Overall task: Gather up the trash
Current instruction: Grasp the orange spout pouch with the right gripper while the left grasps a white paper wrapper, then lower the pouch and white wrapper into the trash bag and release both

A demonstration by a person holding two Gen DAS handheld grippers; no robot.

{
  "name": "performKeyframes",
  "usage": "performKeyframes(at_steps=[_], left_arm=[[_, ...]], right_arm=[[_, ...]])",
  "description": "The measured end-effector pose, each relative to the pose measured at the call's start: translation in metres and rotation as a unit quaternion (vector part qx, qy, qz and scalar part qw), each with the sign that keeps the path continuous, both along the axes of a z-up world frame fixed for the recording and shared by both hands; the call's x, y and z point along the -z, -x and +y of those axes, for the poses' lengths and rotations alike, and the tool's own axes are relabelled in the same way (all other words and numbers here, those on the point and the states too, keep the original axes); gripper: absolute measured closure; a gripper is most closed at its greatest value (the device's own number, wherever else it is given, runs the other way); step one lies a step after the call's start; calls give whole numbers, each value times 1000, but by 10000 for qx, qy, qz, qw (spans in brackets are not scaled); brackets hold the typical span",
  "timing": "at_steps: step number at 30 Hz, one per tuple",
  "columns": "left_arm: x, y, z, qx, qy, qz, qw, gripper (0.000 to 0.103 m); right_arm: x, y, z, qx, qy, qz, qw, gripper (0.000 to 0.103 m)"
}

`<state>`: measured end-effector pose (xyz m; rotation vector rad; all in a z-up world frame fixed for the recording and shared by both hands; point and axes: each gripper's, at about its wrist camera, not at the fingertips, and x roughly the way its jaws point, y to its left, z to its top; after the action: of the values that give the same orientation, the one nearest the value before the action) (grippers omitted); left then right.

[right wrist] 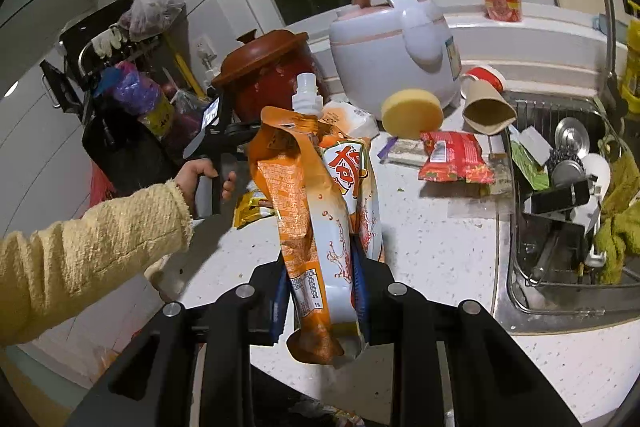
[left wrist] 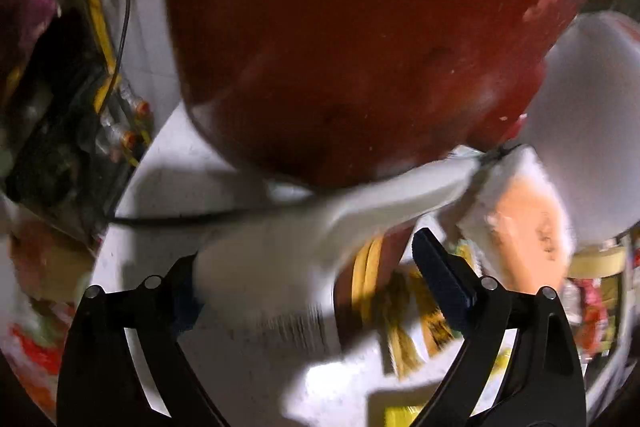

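While my right gripper (right wrist: pixel 320 291) points down over the speckled white countertop (right wrist: pixel 436 251), its jaws stand narrow and clamp a crumpled orange-and-white spouted drink pouch (right wrist: pixel 316 211), pads pressing both flat sides. The pouch rises upright out of the jaws, its white screw spout (right wrist: pixel 307 91) at the top and its lower corner hanging below the pads.

Beyond those jaws and to their left, a hand (right wrist: pixel 200 173) in a fuzzy yellow sleeve (right wrist: pixel 80 247) grips the handle of my left gripper (left wrist: pixel 312 291). To the right of the jaws lies a red snack wrapper (right wrist: pixel 454 157), with a yellow round sponge (right wrist: pixel 412 113) and a tipped brown paper cup (right wrist: pixel 486 107) just past it. Farther still stand a brown-lidded red clay pot (right wrist: pixel 268 75) and a white-and-pink rice cooker (right wrist: pixel 394 51). A steel sink (right wrist: pixel 568 291) full of dishes sits at far right.

In the left wrist view, which is blurred, my left gripper's jaws stand wide. A white wrapper (left wrist: pixel 280 267) lies between them against the left finger; I cannot tell whether the pads press it. Yellow wrappers (left wrist: pixel 400 315) lie below, and the red pot fills the space ahead.
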<state>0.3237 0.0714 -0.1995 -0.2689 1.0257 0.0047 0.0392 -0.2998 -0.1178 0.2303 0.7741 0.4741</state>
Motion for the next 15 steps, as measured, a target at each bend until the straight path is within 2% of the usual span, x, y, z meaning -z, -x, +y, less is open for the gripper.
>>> performKeyframes(at_steps=[4, 9, 12, 15], left_arm=[[0, 2, 9, -174, 250, -127, 9995, 14], [-4, 27, 26, -132, 556, -315, 9979, 19], [-13, 37, 34, -142, 925, -448, 9946, 19], [-33, 73, 43, 11, 1317, -692, 9889, 20]], right_arm=[[8, -5, 5, 2, 54, 90, 9999, 76], [5, -7, 15, -61, 63, 46, 10000, 76], [2, -9, 24, -132, 5, 2, 9999, 76], [-6, -8, 36, -248, -61, -86, 9996, 76]])
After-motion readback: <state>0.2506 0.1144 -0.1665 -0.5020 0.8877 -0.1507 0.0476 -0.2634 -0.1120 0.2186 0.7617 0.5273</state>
